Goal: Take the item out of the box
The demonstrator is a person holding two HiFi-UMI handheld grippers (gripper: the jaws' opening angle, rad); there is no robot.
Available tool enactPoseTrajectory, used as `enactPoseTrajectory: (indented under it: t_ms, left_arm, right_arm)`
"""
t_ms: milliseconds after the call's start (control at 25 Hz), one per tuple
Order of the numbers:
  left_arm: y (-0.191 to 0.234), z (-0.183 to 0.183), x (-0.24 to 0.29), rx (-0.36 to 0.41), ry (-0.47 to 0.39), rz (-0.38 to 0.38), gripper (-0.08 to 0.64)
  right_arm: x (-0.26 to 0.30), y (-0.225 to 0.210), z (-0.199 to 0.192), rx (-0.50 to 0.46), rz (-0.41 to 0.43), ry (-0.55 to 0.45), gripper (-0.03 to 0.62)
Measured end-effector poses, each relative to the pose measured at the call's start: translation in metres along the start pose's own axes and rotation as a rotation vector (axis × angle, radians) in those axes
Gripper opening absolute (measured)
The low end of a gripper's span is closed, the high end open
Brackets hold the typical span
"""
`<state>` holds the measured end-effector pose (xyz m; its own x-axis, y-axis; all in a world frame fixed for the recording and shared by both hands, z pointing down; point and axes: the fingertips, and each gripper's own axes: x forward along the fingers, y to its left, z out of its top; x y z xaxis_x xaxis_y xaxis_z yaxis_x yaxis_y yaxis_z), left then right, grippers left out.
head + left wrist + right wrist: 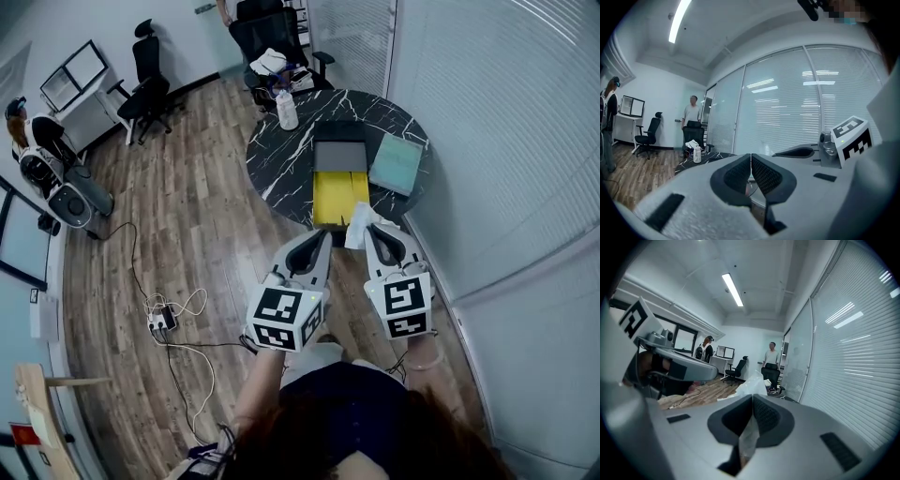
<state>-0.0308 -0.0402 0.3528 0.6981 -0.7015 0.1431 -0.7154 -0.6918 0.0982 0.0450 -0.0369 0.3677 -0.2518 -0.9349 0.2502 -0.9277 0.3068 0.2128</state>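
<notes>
Round black marble table (pixel 281 164) at 12 o'clock in head view. White bottle (pixel 287 111) upright near its 10 o'clock edge. Black office chair (pixel 272 37) beyond table, 11 o'clock. Second black chair (pixel 148 80) at 10 o'clock, beside white desk (pixel 89 114) with monitors (pixel 73 77). Power strip (pixel 163 322) with white cables on wood floor (pixel 206 216), 8 o'clock. Person (pixel 692 114) standing behind far chair.

my left tool (pixel 750 157) and right tool (pixel 752 398) are matt grey plastic, with finely ribbed black rubbery pads (pixel 767 175). the bag (pixel 754 380) pinched in the right one is thin, crinkled, translucent plastic. the tabletop (pixel 281 159) looks like glossy black white-veined marble; the floor (pixel 197 216) is wood planks.
</notes>
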Motion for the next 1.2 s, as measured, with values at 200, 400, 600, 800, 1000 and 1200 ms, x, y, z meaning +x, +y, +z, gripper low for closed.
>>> enactPoseTrajectory:
  t_ms: [200, 400, 600, 800, 1000, 1200]
  left_arm:
    - [-0.013, -0.001, -0.007, 0.012, -0.003, 0.012, 0.028]
    - [-0.024, -0.001, -0.011, 0.018, -0.01, 0.023, 0.028]
    - [-0.036, 0.0, -0.02, 0.018, -0.013, 0.036, 0.028]
    - [-0.046, 0.0, -0.028, 0.018, -0.011, 0.041, 0.028]
    - [-0.056, -0.003, -0.033, 0.019, -0.005, 0.043, 0.028]
    - [-0.067, -0.005, -0.04, 0.02, 0.001, 0.045, 0.028]
  right_arm:
    - [-0.017, 0.001, 0.002, 0.005, 0.009, -0.025, 0.026]
    - [-0.032, 0.0, 0.004, 0.03, 0.018, -0.06, 0.026]
    - [-0.052, 0.0, 0.011, 0.029, 0.024, -0.085, 0.026]
    - [-0.068, 0.003, 0.011, 0.022, 0.032, -0.089, 0.026]
    - [-0.08, 0.005, 0.009, 0.031, 0.036, -0.091, 0.026]
    - [-0.095, 0.006, 0.009, 0.034, 0.035, -0.1, 0.026]
